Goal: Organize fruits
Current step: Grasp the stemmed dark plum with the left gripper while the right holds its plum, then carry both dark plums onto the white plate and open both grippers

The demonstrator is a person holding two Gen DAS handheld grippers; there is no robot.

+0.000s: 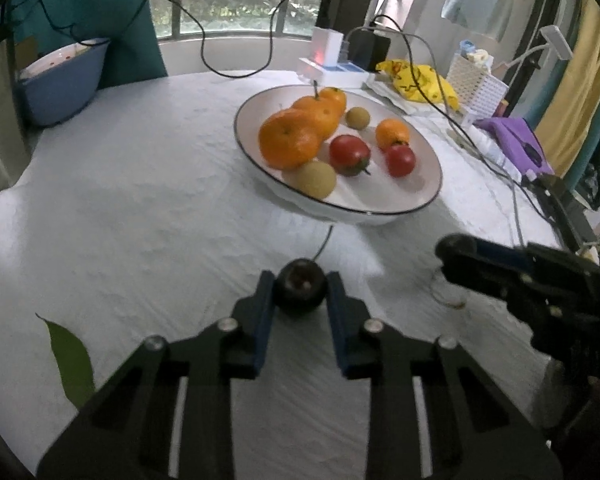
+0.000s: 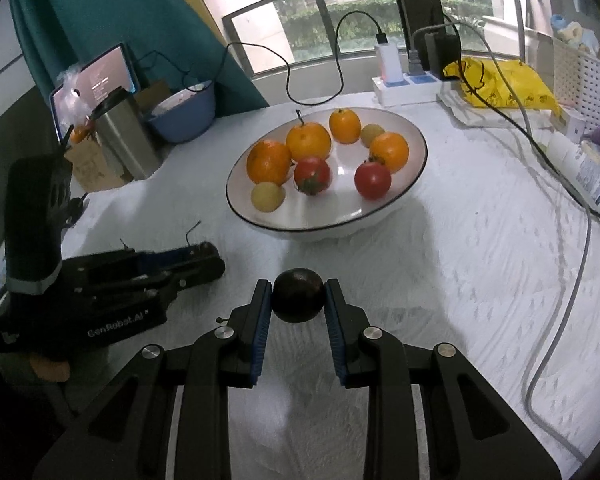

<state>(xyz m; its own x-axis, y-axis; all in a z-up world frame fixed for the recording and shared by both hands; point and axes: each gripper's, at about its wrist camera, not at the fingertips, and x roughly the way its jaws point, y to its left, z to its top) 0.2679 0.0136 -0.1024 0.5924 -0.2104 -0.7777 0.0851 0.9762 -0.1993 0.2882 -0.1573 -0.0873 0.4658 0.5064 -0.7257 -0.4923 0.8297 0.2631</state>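
Two grippers each clamp a dark round fruit short of the white bowl [image 1: 400, 210] of oranges, tomatoes and small yellow-green fruits: the left gripper [image 1: 300, 292] on its dark fruit [image 1: 300, 292], the right gripper [image 2: 298, 300] on its own dark fruit [image 2: 298, 295]. Only the left view shows a green leaf [image 1: 70, 360]; only the right shows a steel canister [image 2: 126, 132] and a tablet [image 2: 100, 76]. Cables [image 2: 556, 184] trail over the white tablecloth [image 2: 460, 280] beside the bowl.

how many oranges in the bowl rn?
4. In the bowl: front-left orange, stemmed orange behind it, back orange, right orange. A small one could hide behind them.
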